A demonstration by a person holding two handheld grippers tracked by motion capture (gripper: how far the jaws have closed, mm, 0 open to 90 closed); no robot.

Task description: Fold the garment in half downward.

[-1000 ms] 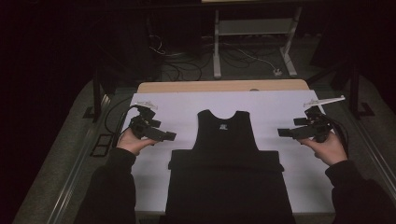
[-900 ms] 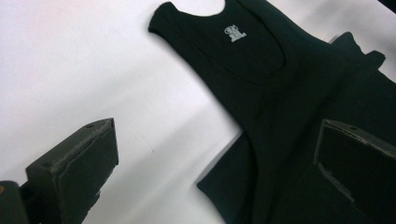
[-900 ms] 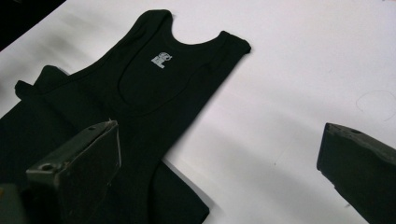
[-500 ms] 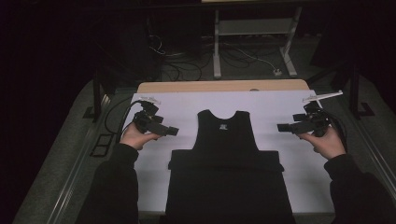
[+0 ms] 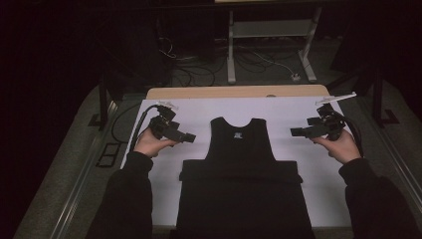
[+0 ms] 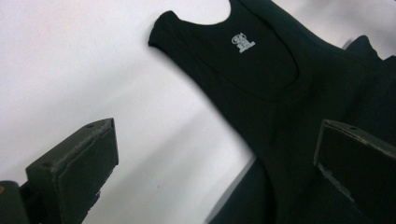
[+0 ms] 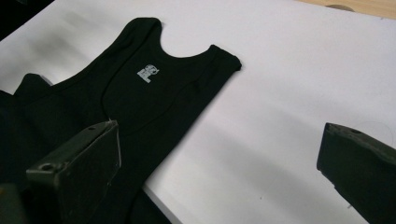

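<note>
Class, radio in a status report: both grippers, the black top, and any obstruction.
Left gripper open, right gripper open, both off the cloth. Black sleeveless top flat on the white table cover, lower part folded. Nothing between.

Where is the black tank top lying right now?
In the high view the black tank top lies flat at the middle of the white sheet, neckline away from the person, between the left hand-held gripper and right hand-held gripper.

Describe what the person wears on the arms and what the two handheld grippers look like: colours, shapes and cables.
Both forearms are in dark long sleeves. The left gripper and right gripper are black, each with two flat rectangular black jaws. A pale three-cornered plate sits on top of each, and a black cable trails from each.
</note>
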